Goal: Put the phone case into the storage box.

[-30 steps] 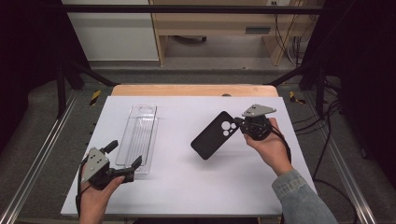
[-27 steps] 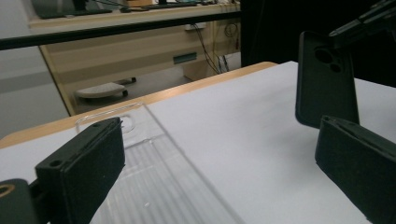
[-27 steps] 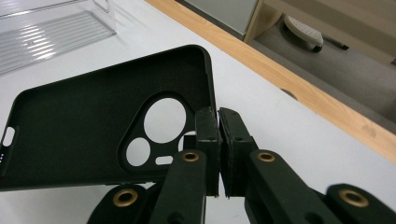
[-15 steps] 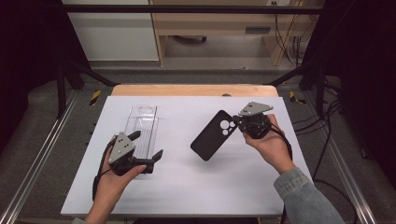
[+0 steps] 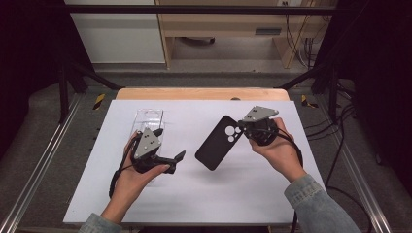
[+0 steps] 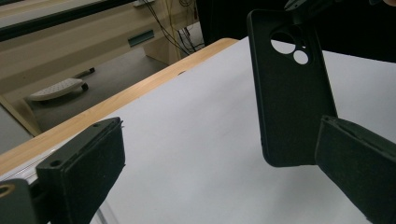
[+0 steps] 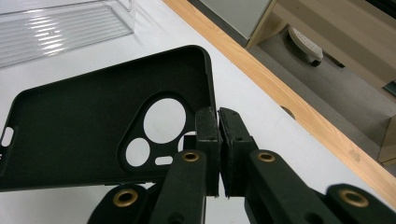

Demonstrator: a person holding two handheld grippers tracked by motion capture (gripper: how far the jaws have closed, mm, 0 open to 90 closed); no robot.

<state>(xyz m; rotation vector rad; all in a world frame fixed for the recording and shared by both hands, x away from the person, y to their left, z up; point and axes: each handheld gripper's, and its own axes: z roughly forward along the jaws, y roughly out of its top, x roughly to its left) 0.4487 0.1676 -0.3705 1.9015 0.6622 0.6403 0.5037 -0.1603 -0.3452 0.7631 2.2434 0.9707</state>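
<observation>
The black phone case [image 5: 221, 142] is held above the white worktop [image 5: 194, 194], right of centre, tilted, with its camera cutouts at the far end. The right gripper [image 5: 243, 127] has its fingers [image 7: 208, 140] closed on the case's edge beside those cutouts; in the right gripper view the two pads press together with the thin wall of the case between them, and the case's hollow inside faces the camera. The left gripper [image 5: 170, 150] is near the case on its left, not touching it, with its fingers [image 6: 84, 163] spread wide and nothing between them; in the left gripper view the case hangs upright just beyond the right-hand pad. Under and behind the left hand [image 5: 131, 177] lies a clear plastic tray [image 5: 148, 119], lengthwise on the worktop, its far end free and its near end covered by the hand and gripper. Beyond the white sheet runs the worktop's wooden edge [image 5: 201, 93], then grey floor and a light wooden bench.
</observation>
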